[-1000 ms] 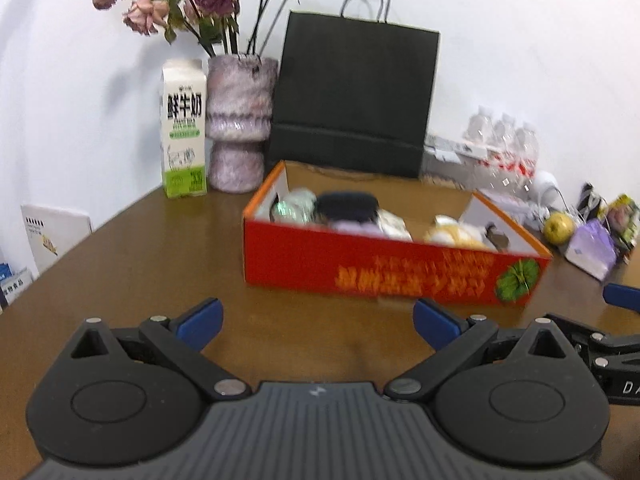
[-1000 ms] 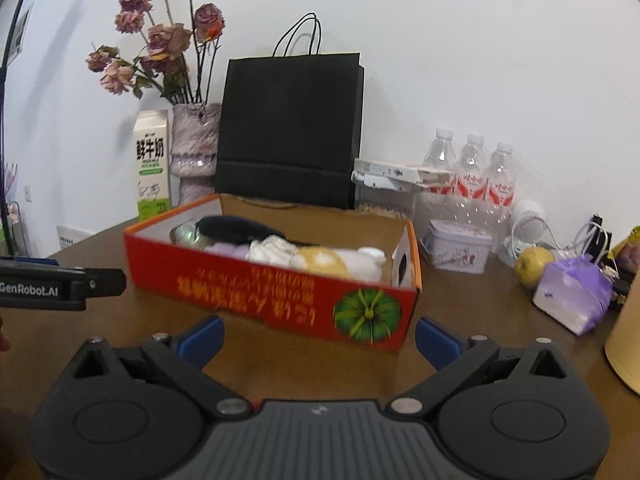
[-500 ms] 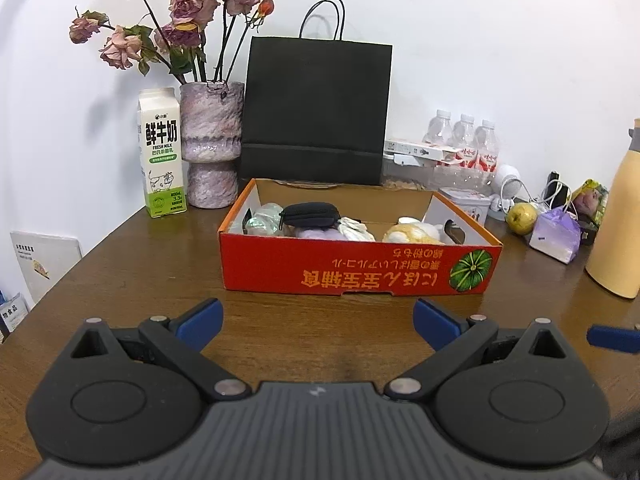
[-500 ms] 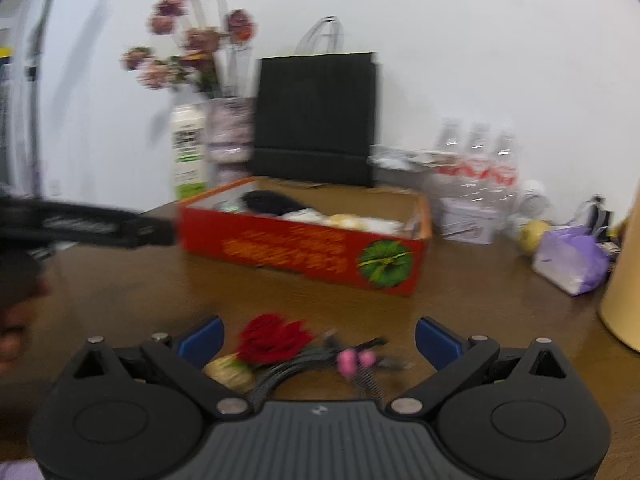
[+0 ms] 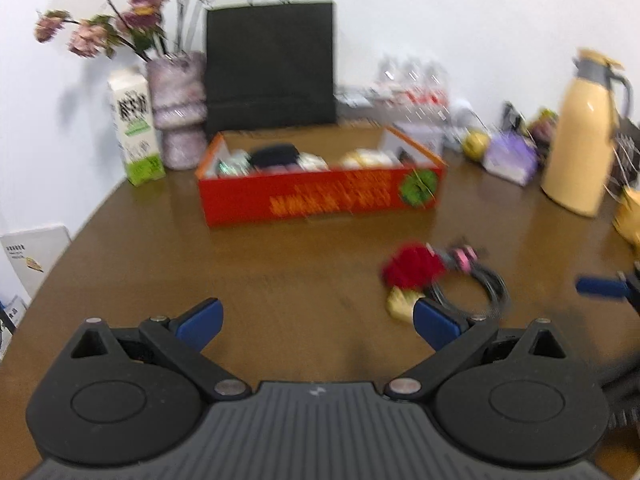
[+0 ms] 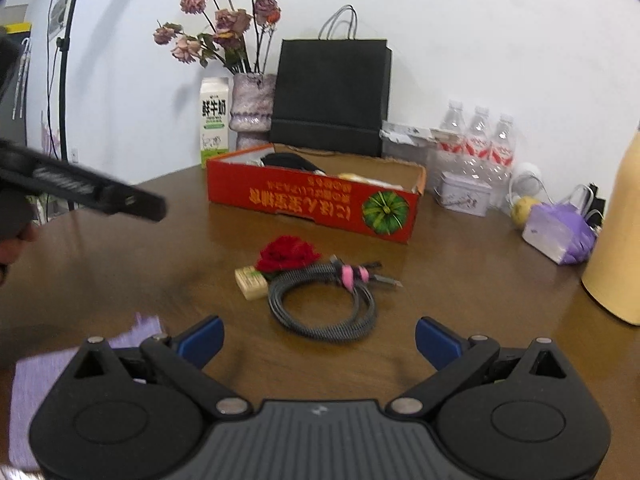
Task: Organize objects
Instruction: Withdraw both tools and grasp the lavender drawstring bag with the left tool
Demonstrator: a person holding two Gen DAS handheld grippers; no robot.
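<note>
A red cardboard box [image 6: 312,206] holding several items stands mid-table; it also shows in the left wrist view [image 5: 320,196]. In front of it lie a red fabric rose [image 6: 289,253], a small tan block [image 6: 251,279] and a coiled grey cable [image 6: 324,300] with a pink tie. The left view shows the rose [image 5: 412,266] and cable [image 5: 476,284] blurred, at the right. My right gripper [image 6: 318,340] is open and empty just before the cable. My left gripper [image 5: 316,320] is open and empty above bare table.
At the back stand a milk carton [image 6: 215,120], a vase of dried roses [image 6: 253,110], a black paper bag [image 6: 330,96] and water bottles [image 6: 476,140]. A yellow flask [image 5: 584,132], a purple pouch [image 6: 558,232] and a tin [image 6: 464,198] sit right. A purple cloth [image 6: 36,384] lies near left.
Both grippers have pulled back and tilted down. The rose and cable, half a second ago between the right fingers, now lie farther ahead; the left view now shows them too.
</note>
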